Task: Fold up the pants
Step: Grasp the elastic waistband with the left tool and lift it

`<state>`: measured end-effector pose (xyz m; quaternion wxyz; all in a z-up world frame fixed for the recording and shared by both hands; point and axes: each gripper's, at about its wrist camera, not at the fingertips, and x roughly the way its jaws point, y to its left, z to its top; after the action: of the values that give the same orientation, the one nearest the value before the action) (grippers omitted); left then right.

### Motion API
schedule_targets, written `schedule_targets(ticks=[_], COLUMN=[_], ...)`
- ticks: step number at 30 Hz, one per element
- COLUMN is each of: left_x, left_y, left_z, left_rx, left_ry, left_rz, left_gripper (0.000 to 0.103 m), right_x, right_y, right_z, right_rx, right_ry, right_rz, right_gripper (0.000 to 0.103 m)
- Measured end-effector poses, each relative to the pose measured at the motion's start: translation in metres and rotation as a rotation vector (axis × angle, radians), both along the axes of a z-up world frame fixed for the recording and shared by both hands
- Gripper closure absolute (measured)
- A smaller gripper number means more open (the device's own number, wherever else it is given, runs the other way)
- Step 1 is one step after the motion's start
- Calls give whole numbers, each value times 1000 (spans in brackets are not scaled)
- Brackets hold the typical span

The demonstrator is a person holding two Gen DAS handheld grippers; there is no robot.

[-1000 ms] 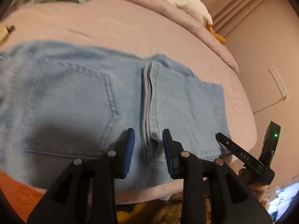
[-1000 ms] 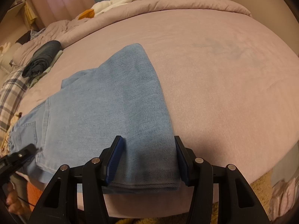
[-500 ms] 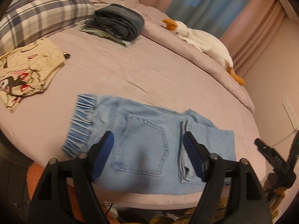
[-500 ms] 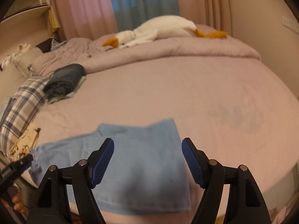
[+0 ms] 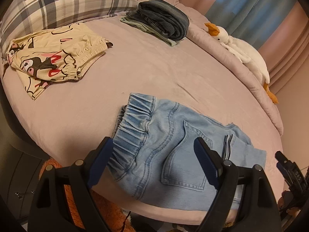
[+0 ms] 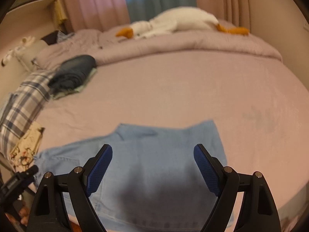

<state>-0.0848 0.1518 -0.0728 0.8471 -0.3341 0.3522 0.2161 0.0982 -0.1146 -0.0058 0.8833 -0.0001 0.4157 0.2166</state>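
Jeans sit folded at the near edge of the bed, light blue denim, elastic waistband to my left and back pocket face up. Leg portion looks doubled over onto the seat — layered hem edges show just past the pocket in the left wrist view, though I can't count the layers. From the right wrist view the same bundle reads as a compact rectangle, motion-blurred, with my own shadow across the near part.

My left gripper is spread wide, nothing between the pads, hovering above the pocket area and clear of the fabric. My right gripper is likewise wide and empty, above the leg end of the bundle. Each tool shows at the edge of the other's view, so both are off the cloth.

Progress, my read: main folds are done, the pants are down to a short packet. What may be left — one more fold waistband-to-hem if a smaller packet is wanted, plus squaring the far right corner, which looks a bit skewed. Possibly also moving it over to the stack of dark folded clothes further up the bed.

Other stuff around: cream cartoon-print shorts well apart to the left, plaid pillow behind them, plush goose along the far duvet. None of it touches the jeans.
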Motion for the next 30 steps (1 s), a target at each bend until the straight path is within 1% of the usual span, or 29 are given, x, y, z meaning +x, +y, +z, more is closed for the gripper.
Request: schedule_targets(ticks=[3, 6, 8, 10, 12, 13, 14, 18, 19, 20, 21, 24, 26, 30], left_x=[-1, -6, -9, -11, -12, -13, -13, -13, -12, -11, -9, -2, -2, 1], left_y=[2, 13, 19, 24, 26, 28, 29, 27, 25, 23, 20, 8, 8, 17], left_z=[-1, -11, -20, -28, -35, -39, -41, -43, -43, -44, -45, -45, -45, -48], left_rx=[19, -17, -31, -57, -101, -135, -150, -151, -165, -190, -214, -157, -167, -225], left_ry=[20, 32, 61, 71, 64, 51, 42, 23, 15, 5, 2, 26, 15, -35], left_rz=[19, 36, 64, 65, 52, 45, 41, 22, 0, -23, -42, -34, -12, 16], left_gripper=[17, 17, 17, 18, 19, 19, 19, 19, 25, 34, 34, 34, 35, 36], right_x=[-2, -1, -1, -1, -1, -2, -2, -5, -5, -6, -6, -4, -4, -3], right_y=[-1, -3, -3, -1, 1, 3, 4, 8, 9, 10, 10, 12, 12, 12], right_z=[-5, -8, -9, -11, -13, -13, -14, -14, -15, -15, -16, -19, -20, -23], right_rx=[-3, -2, -9, -15, -20, -23, -25, -27, -27, -28, -28, -30, -29, -23], right_ry=[19, 34, 37, 43, 47, 48, 49, 50, 51, 52, 53, 61, 68, 83], right_rz=[18, 12, 7, 8, 14, 17, 20, 41, 47, 53, 56, 63, 67, 70], right_gripper=[17, 17, 17, 17, 17, 17, 17, 17, 17, 17, 17, 17, 17, 17])
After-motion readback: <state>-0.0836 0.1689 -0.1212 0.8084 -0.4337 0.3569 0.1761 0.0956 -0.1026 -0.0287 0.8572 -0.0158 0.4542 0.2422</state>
